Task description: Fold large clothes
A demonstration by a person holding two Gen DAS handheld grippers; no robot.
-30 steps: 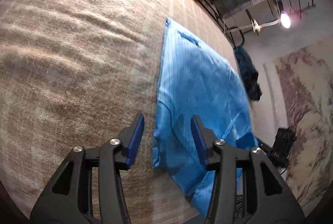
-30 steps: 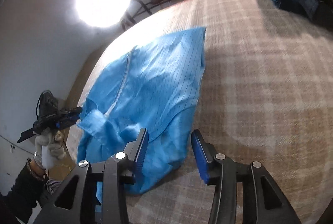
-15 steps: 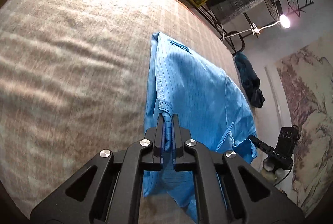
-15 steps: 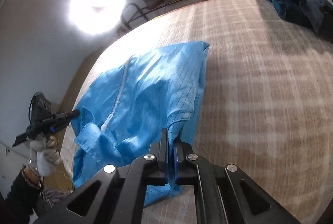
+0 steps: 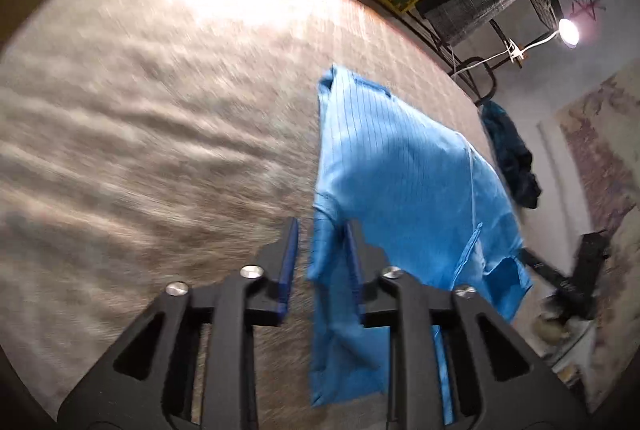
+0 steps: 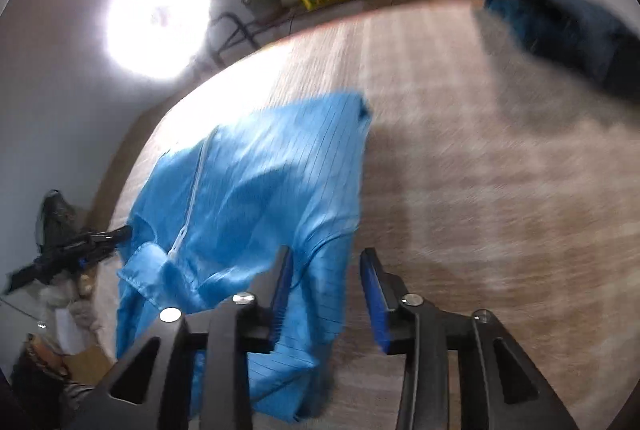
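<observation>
Garment: a light-blue pinstriped work coat (image 5: 400, 166) with a white front zip lies on the tan plaid-covered bed (image 5: 160, 110), its near hem draped over the near edge.
Left gripper (image 5: 320, 262): jaws have just been opening and stand narrowly apart; the coat's left edge hangs between them, against the right-hand pad, with no pinch that I can see.
Right gripper (image 6: 326, 282): jaws have just been opening to a moderate gap; the coat's right edge sits between them by the left-hand pad, apparently loose.
Handling: judged thin, light and limp, probably a slick synthetic; it will sag, slide and trap air, and cannot break.
Where to hold: likely best at the side edges near the hem or at the shoulders, pinching both layers so one does not slip free.
Hidden: the hem drops below both views, and the gripper bodies cover the lower edge.
Hard to read: both views are smeared by motion; whether cloth touches the pads is uncertain.
Collar end: the collar (image 6: 148, 266) is bunched and any sleeves are folded under or out of sight.
Background: a dark teal garment (image 6: 560, 22) lies at the far corner of the bed, well apart.
</observation>
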